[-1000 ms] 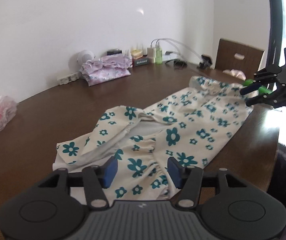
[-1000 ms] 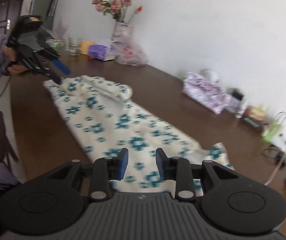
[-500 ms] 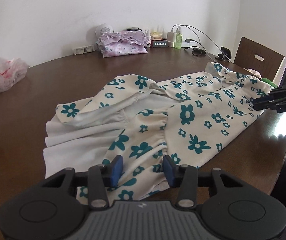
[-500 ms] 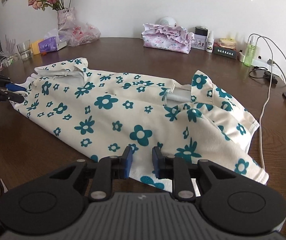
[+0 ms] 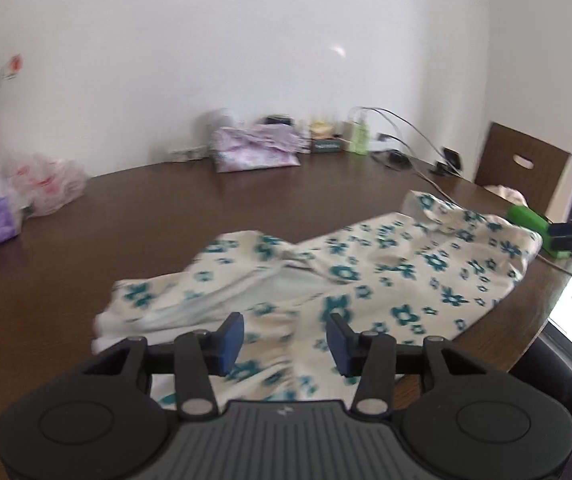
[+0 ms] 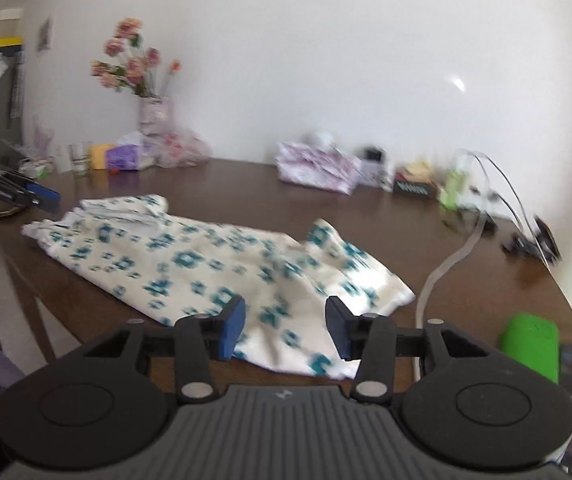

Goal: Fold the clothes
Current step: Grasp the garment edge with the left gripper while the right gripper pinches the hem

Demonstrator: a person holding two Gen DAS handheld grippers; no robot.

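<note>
A cream garment with teal flowers [image 5: 365,276] [image 6: 214,264] lies spread on the brown table [image 5: 166,216]. One sleeve end is folded over at its left in the left wrist view. My left gripper [image 5: 286,340] hovers over the garment's near edge. Its blue pads stand apart with cloth showing below them, not pinched. My right gripper [image 6: 286,328] hangs over the other end, and its jaws are opening with cloth beneath them, not gripped. Each gripper shows in the other's view: the right gripper [image 5: 565,234] at the far edge, the left gripper [image 6: 42,200] in a hand.
Folded lilac clothes [image 5: 254,150] [image 6: 317,166], bottles and cables line the back wall. A vase of flowers [image 6: 154,120] and plastic bags [image 5: 46,184] stand at one end. A green object [image 6: 529,344] and a white cable [image 6: 445,264] lie by my right gripper. A chair [image 5: 521,172] is behind.
My right gripper's jaws have widened from nearly together, and it has swung sideways along the garment's end. The left gripper has shifted too. The garment lies as before.
</note>
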